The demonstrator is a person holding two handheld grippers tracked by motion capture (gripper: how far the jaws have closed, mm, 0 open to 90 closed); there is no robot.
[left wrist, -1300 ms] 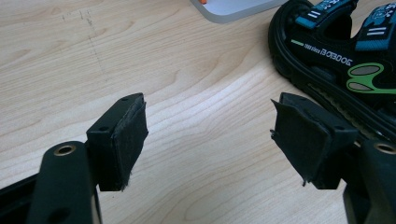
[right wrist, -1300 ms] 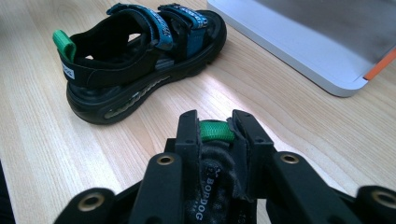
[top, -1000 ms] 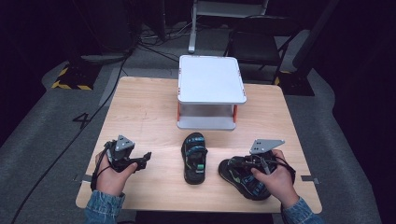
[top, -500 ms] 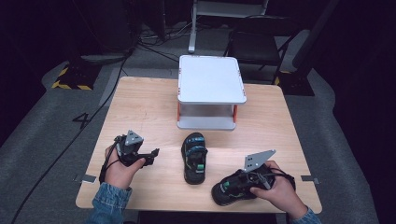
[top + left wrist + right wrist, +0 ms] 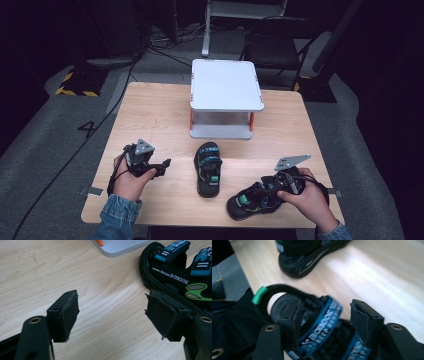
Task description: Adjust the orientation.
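At the lower right of the high view, the near sandal (image 5: 250, 201) lies at the desk (image 5: 160, 120) edge. The right gripper (image 5: 324, 315) fingers have just been opening, a blue strap between them unpressed; they are best withdrawn straight back. The left gripper (image 5: 112, 312) is open, empty.

This looks like a lab or recording studio set up for handling trials, not a home or a shop. A plain wooden surface (image 5: 150, 115) stands alone on grey carpet (image 5: 45, 150), with dark, unlit surroundings on every side. Black cables (image 5: 165, 47) run loose over the floor beyond the far edge of the surface, and yellow-and-black hazard tape (image 5: 75, 84) marks the floor off its far left corner. A number four (image 5: 86, 128) is marked on the carpet beside the left edge. Metal stand legs (image 5: 206, 30) and dark chairs (image 5: 272, 50) wait behind, and small tape strips (image 5: 93, 191) mark the near corners.
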